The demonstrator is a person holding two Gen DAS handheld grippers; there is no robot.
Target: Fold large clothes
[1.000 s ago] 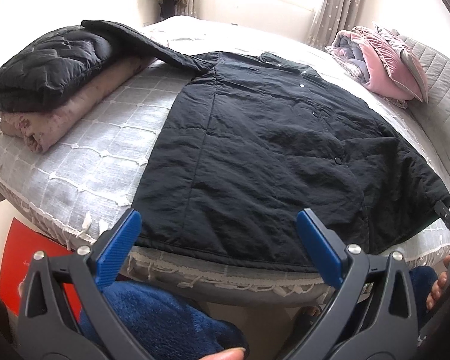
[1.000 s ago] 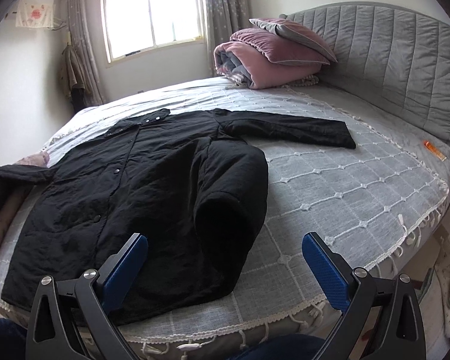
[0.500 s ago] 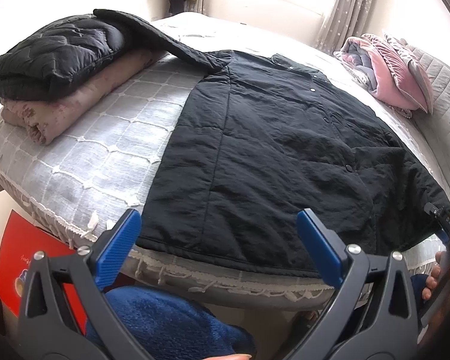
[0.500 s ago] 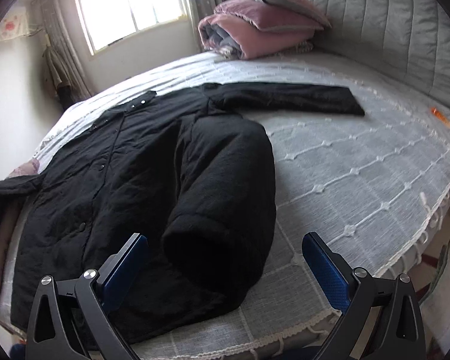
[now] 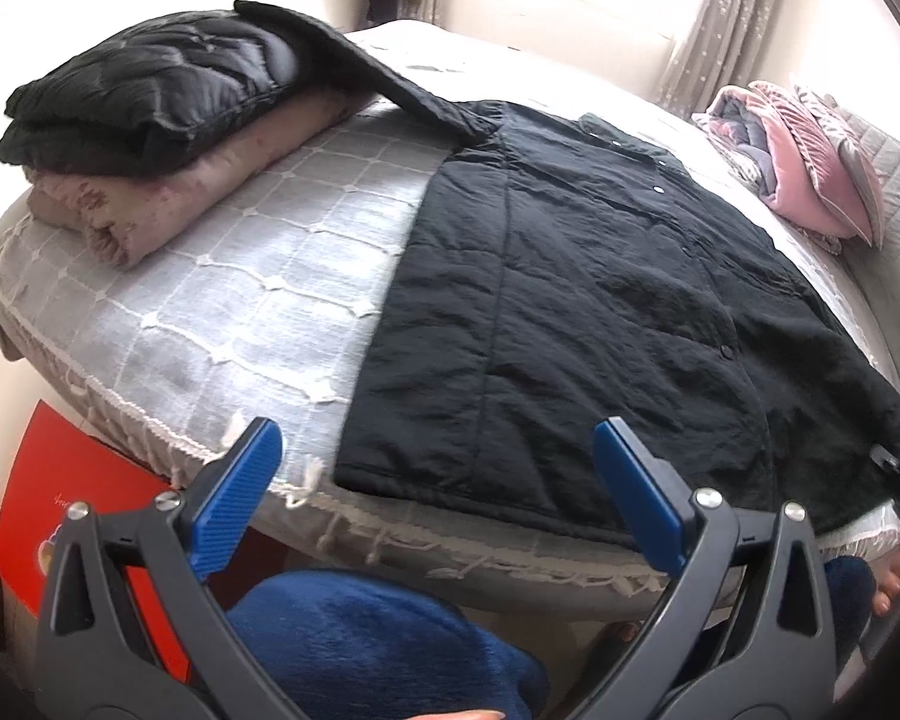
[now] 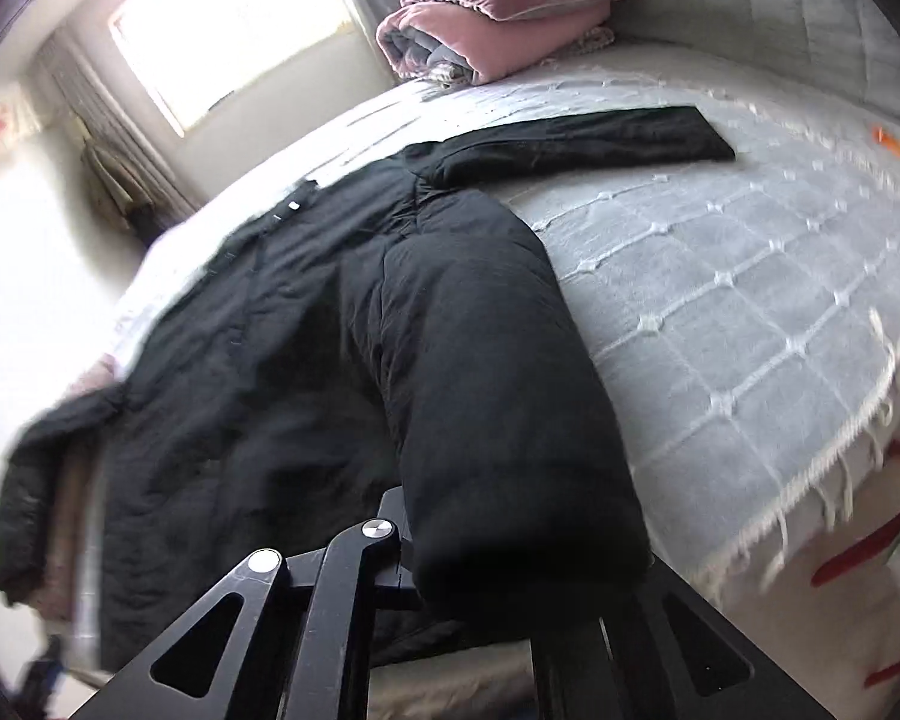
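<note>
A long black quilted coat [image 5: 600,312] lies spread front-up on the grey bed [image 5: 258,300], hem at the near edge. My left gripper [image 5: 444,498] is open and empty, just short of the hem's left corner. In the right wrist view the coat [image 6: 306,360] has its right side folded over in a thick roll [image 6: 498,420]; one sleeve [image 6: 576,141] stretches toward the headboard. My right gripper [image 6: 504,594] is pushed into the roll's near end; the cloth hides its fingertips, and the jaws look drawn together on it.
A folded black jacket [image 5: 150,90] lies on a pink folded blanket [image 5: 174,198] at the bed's left. Pink bedding [image 5: 804,168] is stacked by the headboard. A red box [image 5: 60,516] stands on the floor below the bed edge. A small orange object [image 6: 897,147] lies on the bedspread.
My right gripper moved forward and down into the coat's folded hem end, and its blue pads vanished under the cloth. My left gripper shifted closer toward the hem's left corner, still open.
</note>
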